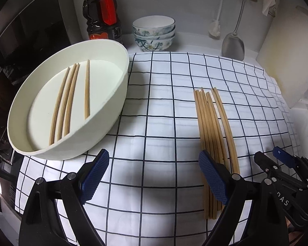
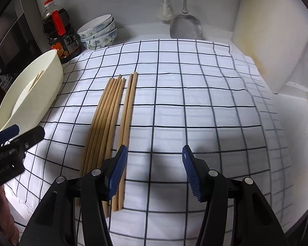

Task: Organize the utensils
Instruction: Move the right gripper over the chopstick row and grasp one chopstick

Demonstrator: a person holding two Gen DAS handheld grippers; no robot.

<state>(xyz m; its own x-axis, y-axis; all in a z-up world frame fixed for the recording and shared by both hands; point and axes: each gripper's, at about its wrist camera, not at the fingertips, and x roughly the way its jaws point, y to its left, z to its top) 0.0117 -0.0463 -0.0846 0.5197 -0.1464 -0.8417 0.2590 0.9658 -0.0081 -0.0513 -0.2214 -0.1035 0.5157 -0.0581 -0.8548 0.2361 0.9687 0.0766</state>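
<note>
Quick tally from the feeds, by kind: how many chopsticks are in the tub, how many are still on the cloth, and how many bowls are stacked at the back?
Wooden chopsticks in the white oval tub: 4
Wooden chopsticks on the checked cloth: 7
Floral ceramic bowls stacked by the wall: 3
Total: 14

My left camera rides on my left hand-held gripper (image 1: 154, 172), tilted steeply down and close over the checked cloth (image 1: 154, 112), facing the far wall. It has the white tub (image 1: 117, 94) at its near left. My right camera sits on my right hand-held gripper (image 2: 155, 168), facing the same way from further right. Both views share the cloth, the loose chopsticks (image 1: 211, 127), the tub, the bottle (image 1: 101, 16), the stacked bowls (image 1: 154, 32) and the spatula (image 1: 233, 45). Each camera catches the other gripper at its edge.
</note>
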